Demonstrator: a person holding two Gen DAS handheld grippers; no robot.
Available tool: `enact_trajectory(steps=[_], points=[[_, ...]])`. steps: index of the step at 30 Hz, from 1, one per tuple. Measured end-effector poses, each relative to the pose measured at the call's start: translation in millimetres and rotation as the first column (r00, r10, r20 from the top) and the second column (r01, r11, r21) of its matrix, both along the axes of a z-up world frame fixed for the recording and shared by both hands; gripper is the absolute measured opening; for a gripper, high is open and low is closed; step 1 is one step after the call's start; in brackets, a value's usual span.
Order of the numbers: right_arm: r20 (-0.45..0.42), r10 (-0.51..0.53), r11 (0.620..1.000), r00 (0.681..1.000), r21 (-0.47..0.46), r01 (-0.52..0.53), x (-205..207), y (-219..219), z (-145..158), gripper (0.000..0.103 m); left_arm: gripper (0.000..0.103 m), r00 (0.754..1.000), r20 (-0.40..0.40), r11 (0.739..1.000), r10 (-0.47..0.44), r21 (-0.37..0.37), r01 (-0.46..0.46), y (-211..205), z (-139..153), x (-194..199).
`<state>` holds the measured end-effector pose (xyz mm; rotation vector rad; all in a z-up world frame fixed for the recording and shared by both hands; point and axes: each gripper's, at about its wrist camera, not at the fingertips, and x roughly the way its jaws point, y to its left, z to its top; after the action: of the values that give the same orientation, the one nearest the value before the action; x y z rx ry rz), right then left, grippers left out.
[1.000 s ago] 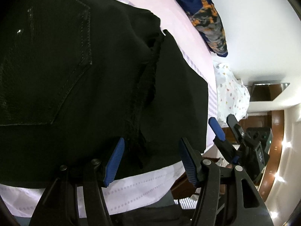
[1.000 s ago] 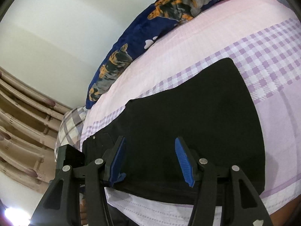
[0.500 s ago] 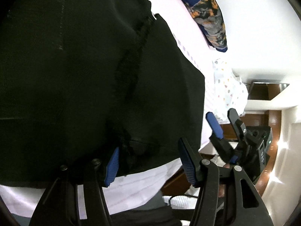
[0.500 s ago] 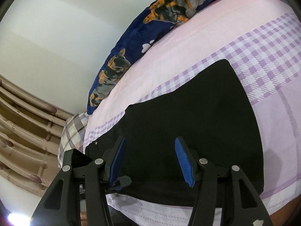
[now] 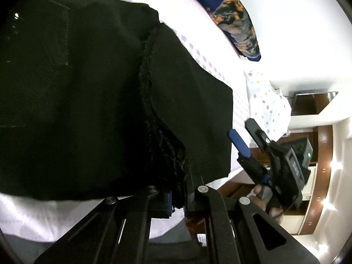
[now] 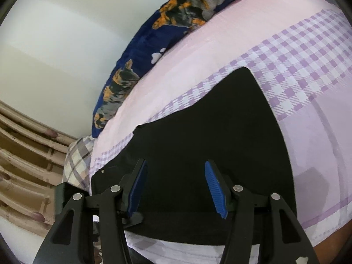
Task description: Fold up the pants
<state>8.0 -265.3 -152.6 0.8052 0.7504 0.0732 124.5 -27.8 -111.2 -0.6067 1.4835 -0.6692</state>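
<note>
My left tool (image 5: 178, 200) has clamped on the black pants' (image 5: 88, 92) frayed near edge, its pads mostly hidden by cloth. My right tool (image 6: 176, 189) hovers half open, empty, over the pants low in frame. They lie flat on the pink checked bed (image 6: 308, 70).

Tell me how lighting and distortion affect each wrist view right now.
Left wrist: black pants underexposed, seams barely readable; wall blown out; glare spots lower right. Right wrist: evenly lit, checked bedsheet crisp, pants a flat black patch. Both bend strongly toward the fisheye rim.
</note>
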Motion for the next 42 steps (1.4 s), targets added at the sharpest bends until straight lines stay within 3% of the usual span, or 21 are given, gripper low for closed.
enact_trajectory(steps=[4, 13, 15, 21, 23, 27, 30, 31, 34, 38, 42], points=[[-0.040, -0.010, 1.000, 0.999, 0.001, 0.010, 2.3, -1.1, -7.6, 0.053, 0.006, 1.000, -0.011, 0.998, 0.003, 0.066, -0.002, 8.4, -12.3, -1.8], [-0.163, -0.040, 0.999, 0.986, -0.010, 0.039, 7.4, -8.8, -31.8, 0.051, 0.007, 1.000, -0.004, 0.993, -0.020, 0.116, 0.021, 0.7, -21.2, 0.3], [-0.162, -0.043, 0.999, 0.986, -0.003, 0.043, 6.7, -12.1, -31.5, 0.051, 0.007, 1.000, -0.013, 0.994, -0.015, 0.108, 0.016, 3.6, -23.9, 0.1], [-0.119, -0.051, 0.991, 0.992, -0.132, 0.035, 23.6, -18.9, -6.6, 0.053, 0.017, 0.999, 0.029, 0.987, -0.045, 0.158, 0.040, 1.3, -11.0, 0.1], [-0.095, -0.053, 0.984, 0.994, -0.173, 0.036, 31.6, -23.8, 3.9, 0.053, 0.028, 0.996, 0.068, 0.972, -0.055, 0.232, 0.038, 1.1, -2.2, 0.5], [-0.070, -0.077, 0.967, 0.995, -0.249, 0.057, 51.0, -36.4, 18.3, 0.053, 0.029, 0.987, 0.142, 0.947, -0.072, 0.321, 0.023, 4.7, 11.0, 0.8], [-0.070, -0.085, 0.951, 0.994, -0.302, 0.060, 64.6, -42.4, 20.0, 0.050, 0.029, 0.957, 0.269, 0.914, -0.109, 0.406, -0.010, 4.2, 26.5, -4.1], [-0.079, -0.094, 0.944, 0.992, -0.322, 0.064, 69.3, -44.7, 18.2, 0.049, 0.029, 0.935, 0.326, 0.904, -0.138, 0.428, -0.016, 1.0, 32.8, -7.9], [-0.123, -0.108, 0.932, 0.987, -0.357, 0.058, 82.1, -52.0, 7.2, 0.049, 0.030, 0.885, 0.406, 0.897, -0.227, 0.442, 0.027, -12.1, 38.7, -18.2], [-0.161, -0.108, 0.934, 0.981, -0.354, 0.045, 85.8, -57.7, -4.6, 0.049, 0.030, 0.862, 0.404, 0.907, -0.307, 0.399, 0.136, -28.2, 31.6, -26.4], [-0.174, -0.091, 0.945, 0.981, -0.325, 0.030, 73.9, -55.5, -14.9, 0.049, 0.030, 0.882, 0.321, 0.888, -0.346, 0.416, 0.197, -36.2, 9.9, -21.1]])
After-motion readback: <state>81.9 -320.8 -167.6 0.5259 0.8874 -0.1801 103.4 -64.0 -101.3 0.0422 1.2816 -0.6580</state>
